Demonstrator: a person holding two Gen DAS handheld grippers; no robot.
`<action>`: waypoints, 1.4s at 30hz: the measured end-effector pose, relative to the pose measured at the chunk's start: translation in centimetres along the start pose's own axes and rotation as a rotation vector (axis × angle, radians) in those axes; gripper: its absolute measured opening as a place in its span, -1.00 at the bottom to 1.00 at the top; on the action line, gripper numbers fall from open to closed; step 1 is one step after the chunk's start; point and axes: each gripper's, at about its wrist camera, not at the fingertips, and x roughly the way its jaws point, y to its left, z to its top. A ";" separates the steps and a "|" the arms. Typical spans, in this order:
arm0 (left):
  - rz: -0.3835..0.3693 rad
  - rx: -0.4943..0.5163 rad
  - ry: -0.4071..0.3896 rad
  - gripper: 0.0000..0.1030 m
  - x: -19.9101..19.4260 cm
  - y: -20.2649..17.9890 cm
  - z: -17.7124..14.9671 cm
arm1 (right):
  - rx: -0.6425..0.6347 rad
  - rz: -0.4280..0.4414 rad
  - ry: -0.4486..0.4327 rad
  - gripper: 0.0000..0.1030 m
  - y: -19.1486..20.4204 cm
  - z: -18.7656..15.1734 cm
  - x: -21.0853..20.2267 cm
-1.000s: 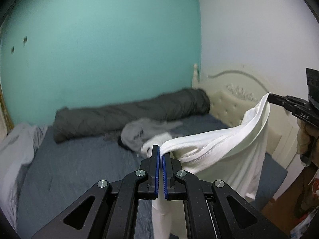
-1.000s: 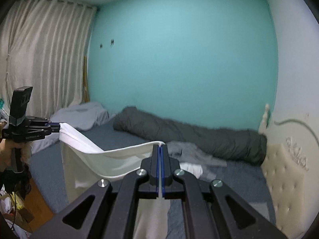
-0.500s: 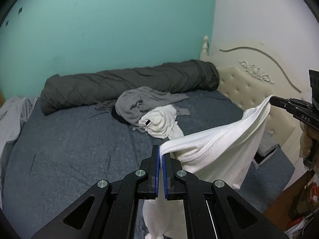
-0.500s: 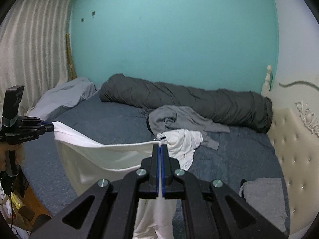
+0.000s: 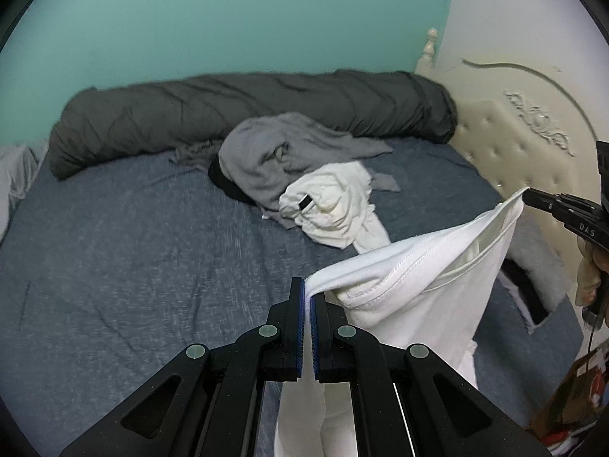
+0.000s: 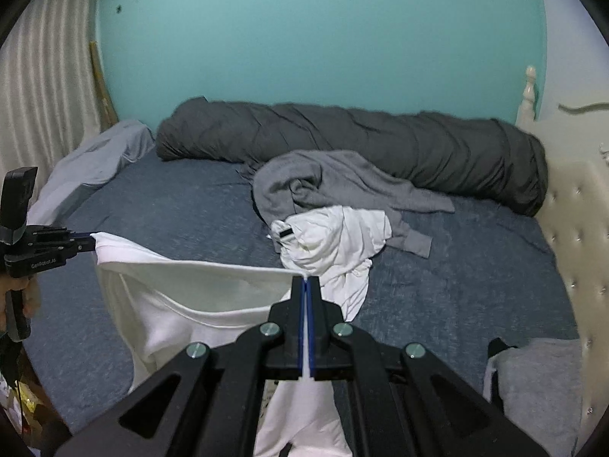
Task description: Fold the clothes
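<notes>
I hold a white shirt (image 5: 426, 285) up over the bed (image 5: 133, 266) with both tools. My left hand-held gripper (image 5: 307, 297) is squeezed tight on one top corner of the white shirt, and my right hand-held gripper (image 6: 306, 285) is squeezed tight on the other top corner. The top edge of the shirt runs between the two, sagging a little, and the rest of it hangs down below them. From my left hand-held gripper, the right one shows far off to the right (image 5: 548, 205), pinching the cloth at its tip. From my right hand-held gripper, the left one shows far off to the left (image 6: 82, 245), with a hand (image 6: 17, 297) around its handle. Ahead of both, on the blue bed, lies a crumpled white garment (image 6: 331, 243), and a grey garment (image 6: 323, 186) lies just behind it, touching it. Farther ahead, a long dark rolled blanket (image 6: 361, 141) lies along the green wall (image 6: 304, 38). A padded cream headboard (image 5: 514, 144) stands to the right.
</notes>
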 end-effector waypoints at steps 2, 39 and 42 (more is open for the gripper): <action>-0.003 -0.010 0.021 -0.95 2.7 0.8 0.4 | 0.008 -0.004 0.020 -0.99 -0.9 0.1 2.7; 0.016 -0.223 0.182 -0.08 22.3 9.0 -3.1 | 0.297 0.012 0.150 -0.77 -8.9 -6.6 25.5; 0.009 -0.205 0.198 -0.08 19.9 8.8 -5.0 | 0.288 0.035 0.148 -0.76 -8.3 -8.1 22.9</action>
